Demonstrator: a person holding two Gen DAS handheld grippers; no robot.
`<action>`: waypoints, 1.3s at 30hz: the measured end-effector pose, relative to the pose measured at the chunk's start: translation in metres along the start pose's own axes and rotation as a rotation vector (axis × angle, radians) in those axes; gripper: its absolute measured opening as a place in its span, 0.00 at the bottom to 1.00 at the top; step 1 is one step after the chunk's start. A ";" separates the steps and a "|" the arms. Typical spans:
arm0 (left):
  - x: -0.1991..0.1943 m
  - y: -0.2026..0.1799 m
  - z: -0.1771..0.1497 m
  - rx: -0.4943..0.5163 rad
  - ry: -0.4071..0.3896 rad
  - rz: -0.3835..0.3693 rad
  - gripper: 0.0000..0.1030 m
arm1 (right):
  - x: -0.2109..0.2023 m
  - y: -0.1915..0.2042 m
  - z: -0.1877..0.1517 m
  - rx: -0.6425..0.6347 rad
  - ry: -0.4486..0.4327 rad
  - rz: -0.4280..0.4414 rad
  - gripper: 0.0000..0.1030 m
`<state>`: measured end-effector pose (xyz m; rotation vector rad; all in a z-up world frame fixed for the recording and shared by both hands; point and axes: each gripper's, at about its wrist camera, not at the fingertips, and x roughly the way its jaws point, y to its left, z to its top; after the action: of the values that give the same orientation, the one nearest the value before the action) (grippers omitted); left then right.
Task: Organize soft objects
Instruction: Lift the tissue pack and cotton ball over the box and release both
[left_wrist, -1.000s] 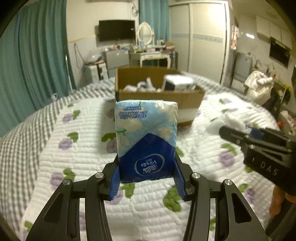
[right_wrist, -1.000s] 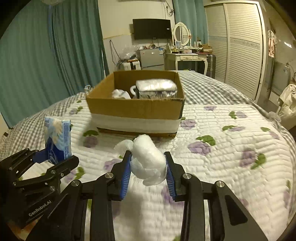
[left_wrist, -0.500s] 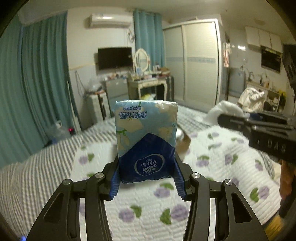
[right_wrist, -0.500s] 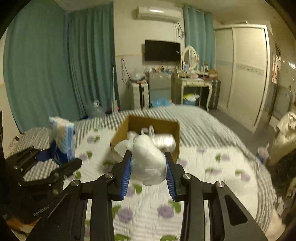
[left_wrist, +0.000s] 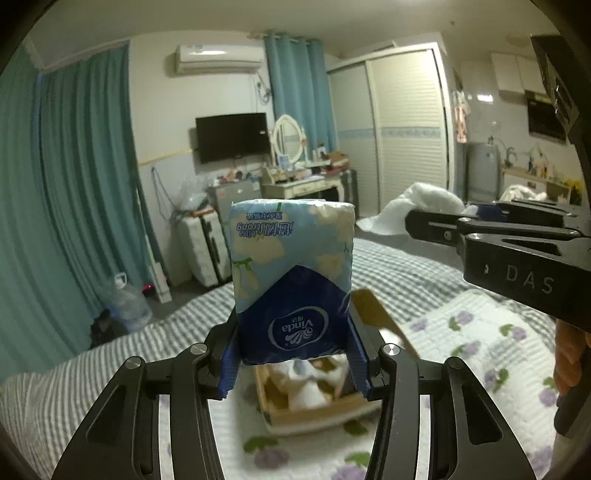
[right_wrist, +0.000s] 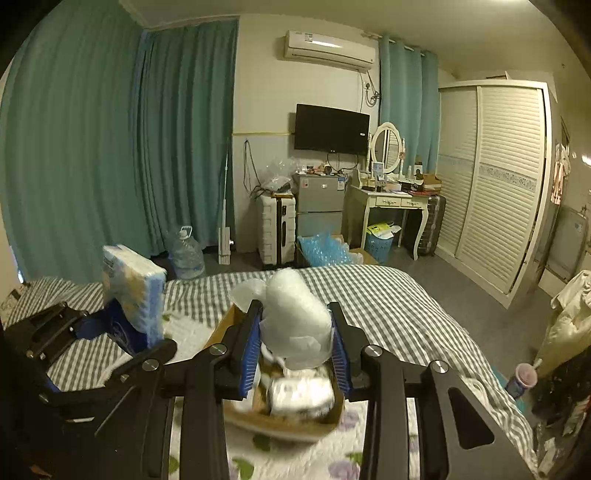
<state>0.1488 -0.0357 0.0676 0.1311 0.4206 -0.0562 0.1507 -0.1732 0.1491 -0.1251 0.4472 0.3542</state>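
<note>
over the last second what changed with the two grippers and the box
Both grippers rose and moved forward: the cardboard box, formerly ahead on the bed, now sits just below the left gripper and right gripper. Nothing was released: the tissue pack and the white plastic bundle remain clamped.

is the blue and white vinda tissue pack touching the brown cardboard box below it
Apart. In the left wrist view the tissue pack is clamped in the left gripper, lifted above the open cardboard box, items inside visible beneath it.
</note>
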 end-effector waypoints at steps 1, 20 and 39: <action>0.008 0.002 0.001 0.000 0.001 -0.002 0.46 | 0.008 -0.003 0.002 0.006 -0.001 -0.001 0.33; 0.169 0.010 -0.029 -0.002 0.203 -0.004 0.46 | 0.203 -0.069 -0.037 0.095 0.217 -0.013 0.33; 0.168 0.000 -0.021 -0.014 0.293 0.056 0.81 | 0.234 -0.098 -0.062 0.179 0.297 -0.019 0.60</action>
<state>0.2930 -0.0375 -0.0202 0.1379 0.7093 0.0217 0.3582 -0.2044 -0.0065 -0.0064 0.7680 0.2763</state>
